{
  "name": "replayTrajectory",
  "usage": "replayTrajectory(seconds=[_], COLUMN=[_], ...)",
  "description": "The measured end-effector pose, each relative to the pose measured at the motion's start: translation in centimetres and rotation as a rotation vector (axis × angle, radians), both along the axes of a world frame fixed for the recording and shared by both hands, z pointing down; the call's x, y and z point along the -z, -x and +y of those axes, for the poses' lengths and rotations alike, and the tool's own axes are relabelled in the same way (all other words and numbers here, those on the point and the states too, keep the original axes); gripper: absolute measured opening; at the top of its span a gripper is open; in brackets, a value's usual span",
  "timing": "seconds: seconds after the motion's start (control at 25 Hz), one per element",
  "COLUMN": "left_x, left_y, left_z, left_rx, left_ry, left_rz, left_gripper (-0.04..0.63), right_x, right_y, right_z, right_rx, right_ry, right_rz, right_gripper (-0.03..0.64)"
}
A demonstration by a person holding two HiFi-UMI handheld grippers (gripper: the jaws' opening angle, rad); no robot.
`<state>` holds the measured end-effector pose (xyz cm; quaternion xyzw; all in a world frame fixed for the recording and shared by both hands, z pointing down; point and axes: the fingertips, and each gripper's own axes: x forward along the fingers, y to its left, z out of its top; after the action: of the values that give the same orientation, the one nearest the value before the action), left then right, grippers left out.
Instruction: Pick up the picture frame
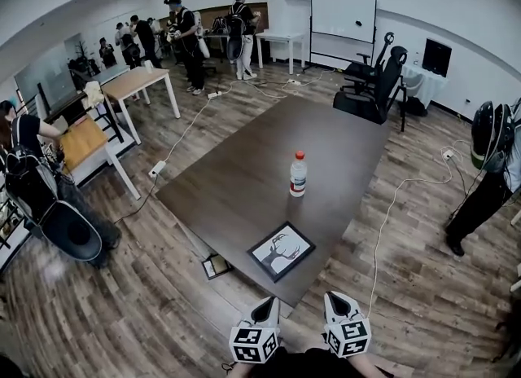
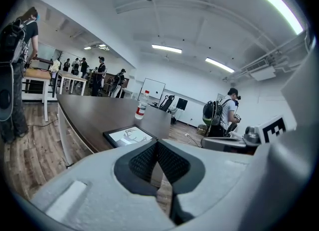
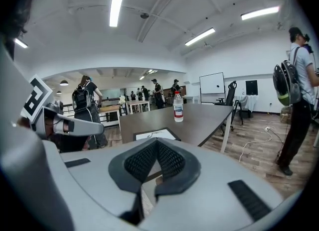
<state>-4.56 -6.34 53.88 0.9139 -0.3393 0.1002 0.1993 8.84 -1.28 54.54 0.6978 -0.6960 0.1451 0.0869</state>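
The dark table [image 1: 244, 181] bears the picture frame [image 1: 282, 251] flat at its near corner, turned diagonally. The frame lies ahead of both grippers, nearer the left gripper [image 1: 263, 309] than the right gripper [image 1: 335, 303]. Both have their jaws together, empty.

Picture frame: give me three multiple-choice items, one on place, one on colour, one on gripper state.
1. Where does the picture frame lie?
A. on the floor.
B. on the table, at its near corner.
C. at the table's far end.
2. What colour is the cap on the bottle?
A. red.
B. blue.
C. green.
3. How are the left gripper and right gripper?
A. both wide open.
B. left shut on the frame.
C. both shut, empty.
Answers:
1 B, the head view shows it at the near corner.
2 A, the cap shows red.
3 C, each gripper view shows pads together, nothing between.
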Motion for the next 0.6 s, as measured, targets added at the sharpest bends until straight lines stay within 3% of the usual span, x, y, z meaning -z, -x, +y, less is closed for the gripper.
replayTrajectory(seconds=[0.32, 0.6], left_x=[-0.1, -1.1], left_y=[2.1, 0.7], left_z=[-3.2, -3.8], left_rx=[-0.031, -0.055], left_ry=[0.008, 0.046], left_rz=[0.014, 0.026], left_gripper=[0.009, 0.009], right_x=[0.7, 0.2], right_y=[3.4, 3.6], right_z=[-2.5, -2.2], right_rx=[-0.022, -0.014], right_ry=[-0.016, 0.020], right_rz=[0.005, 0.004], right_gripper=[0.005, 0.006])
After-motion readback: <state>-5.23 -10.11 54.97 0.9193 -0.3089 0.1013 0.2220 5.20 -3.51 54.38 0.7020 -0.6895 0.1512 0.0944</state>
